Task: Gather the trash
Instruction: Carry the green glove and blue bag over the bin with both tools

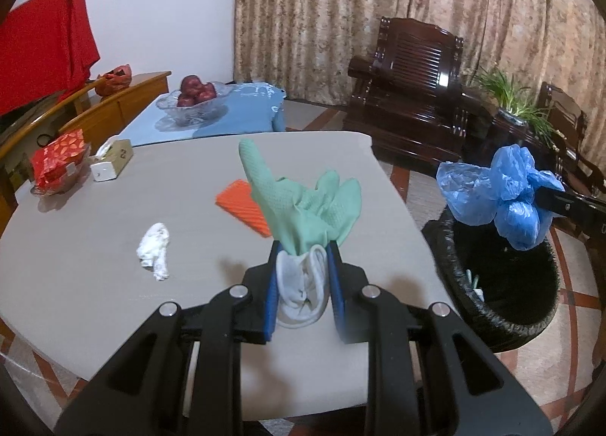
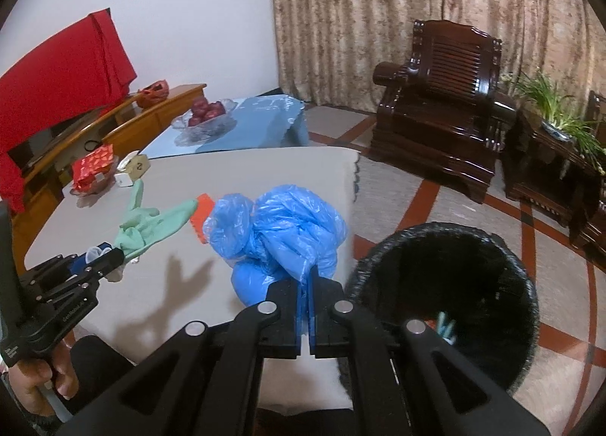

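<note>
My left gripper [image 1: 302, 252] is shut on a green rubber glove [image 1: 303, 201] with a white cuff, held upright above the grey table [image 1: 113, 216]. It also shows in the right wrist view [image 2: 151, 225], with the left gripper [image 2: 110, 260] at the left. My right gripper [image 2: 306, 277] is shut on a crumpled blue plastic bag [image 2: 280, 231], held by the table's right edge beside the black trash bin [image 2: 447, 307]. In the left wrist view the bag [image 1: 496, 189] hangs over the bin [image 1: 503, 284]. A crumpled white tissue [image 1: 154, 251] and an orange wrapper [image 1: 240, 205] lie on the table.
A tissue box [image 1: 111, 160] and a red packet in a glass dish [image 1: 58, 161] stand at the table's far left. A bowl of apples [image 1: 195, 99] sits on a blue-covered table behind. Dark wooden armchair [image 2: 439, 121] and potted plant [image 2: 556, 114] stand at the right.
</note>
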